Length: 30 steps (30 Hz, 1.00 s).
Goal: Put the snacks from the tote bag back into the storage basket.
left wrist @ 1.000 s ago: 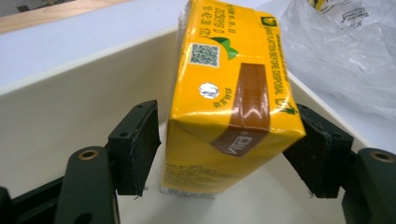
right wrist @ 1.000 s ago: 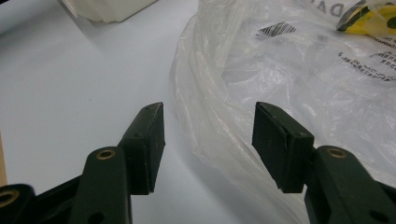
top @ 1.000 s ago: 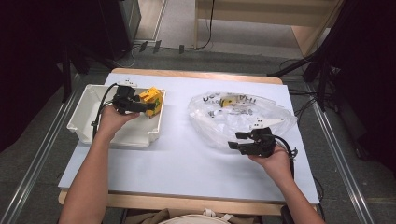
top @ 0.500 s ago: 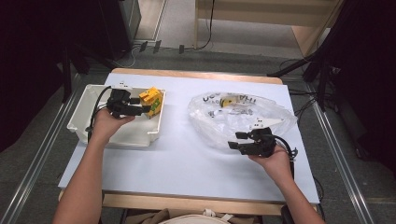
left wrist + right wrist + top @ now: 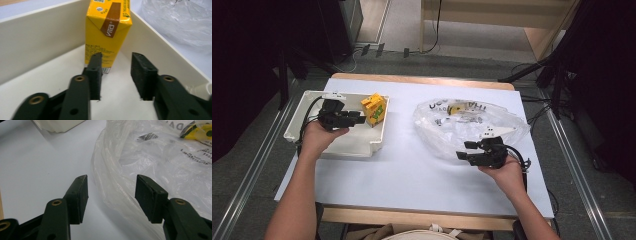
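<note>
My left tongs (image 5: pixel 116 72), released and just narrowing, sit behind the upright carton (image 5: pixel 108 32) in the tray (image 5: pixel 307 137); right tongs (image 5: pixel 111 197) gape beside the bag (image 5: pixel 160 162), ready to steady it.

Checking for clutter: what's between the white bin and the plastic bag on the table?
Nothing: in the high view, bare white tabletop separates the bin from the plastic bag.

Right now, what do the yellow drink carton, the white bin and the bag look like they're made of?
The yellow drink carton: coated paperboard, judging by its folded seams and slightly glossy print. The white bin: probably moulded plastic, smooth and matt, with rounded corners. The bag: thin translucent plastic film, crinkled and shiny, its print showing through.
</note>
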Each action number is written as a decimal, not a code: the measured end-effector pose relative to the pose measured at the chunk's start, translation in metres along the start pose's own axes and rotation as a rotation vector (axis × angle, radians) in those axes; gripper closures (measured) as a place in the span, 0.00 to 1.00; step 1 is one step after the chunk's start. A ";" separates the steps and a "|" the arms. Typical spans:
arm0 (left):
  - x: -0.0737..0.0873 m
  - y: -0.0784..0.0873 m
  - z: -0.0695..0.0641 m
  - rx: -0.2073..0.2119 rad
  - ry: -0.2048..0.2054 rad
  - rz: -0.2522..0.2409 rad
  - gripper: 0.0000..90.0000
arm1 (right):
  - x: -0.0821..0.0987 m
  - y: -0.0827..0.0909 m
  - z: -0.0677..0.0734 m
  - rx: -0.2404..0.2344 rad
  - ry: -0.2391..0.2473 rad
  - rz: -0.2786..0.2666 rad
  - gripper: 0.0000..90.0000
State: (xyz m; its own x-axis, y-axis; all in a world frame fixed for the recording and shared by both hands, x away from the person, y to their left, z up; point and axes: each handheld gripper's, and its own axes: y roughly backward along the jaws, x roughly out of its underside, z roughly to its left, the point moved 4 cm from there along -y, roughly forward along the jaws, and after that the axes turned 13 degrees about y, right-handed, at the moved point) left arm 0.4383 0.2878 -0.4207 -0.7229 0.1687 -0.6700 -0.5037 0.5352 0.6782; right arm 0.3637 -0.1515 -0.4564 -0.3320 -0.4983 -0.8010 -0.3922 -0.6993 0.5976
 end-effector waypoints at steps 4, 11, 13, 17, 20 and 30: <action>-0.002 0.003 -0.003 0.016 -0.008 -0.025 0.90 | 0.000 -0.001 0.000 -0.003 0.007 0.000 0.51; -0.004 -0.001 -0.014 0.051 -0.039 -0.009 1.00 | 0.000 -0.001 0.000 -0.004 0.009 0.006 0.51; -0.004 -0.004 -0.015 0.057 -0.030 -0.017 1.00 | 0.000 -0.001 0.001 -0.005 0.011 0.008 0.51; -0.006 -0.012 -0.020 0.055 -0.030 -0.029 1.00 | 0.000 -0.002 0.001 -0.009 0.010 0.007 0.51; -0.006 -0.015 -0.022 0.047 -0.041 -0.032 1.00 | 0.000 -0.002 0.001 -0.009 0.015 0.011 0.51; -0.002 -0.031 -0.018 0.027 -0.029 -0.025 1.00 | 0.000 -0.002 0.002 -0.011 0.015 0.012 0.51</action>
State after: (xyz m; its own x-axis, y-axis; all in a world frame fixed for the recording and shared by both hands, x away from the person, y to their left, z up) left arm 0.4468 0.2561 -0.4344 -0.6961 0.1787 -0.6954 -0.5082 0.5616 0.6530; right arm 0.3627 -0.1493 -0.4577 -0.3232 -0.5140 -0.7945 -0.3787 -0.6992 0.6064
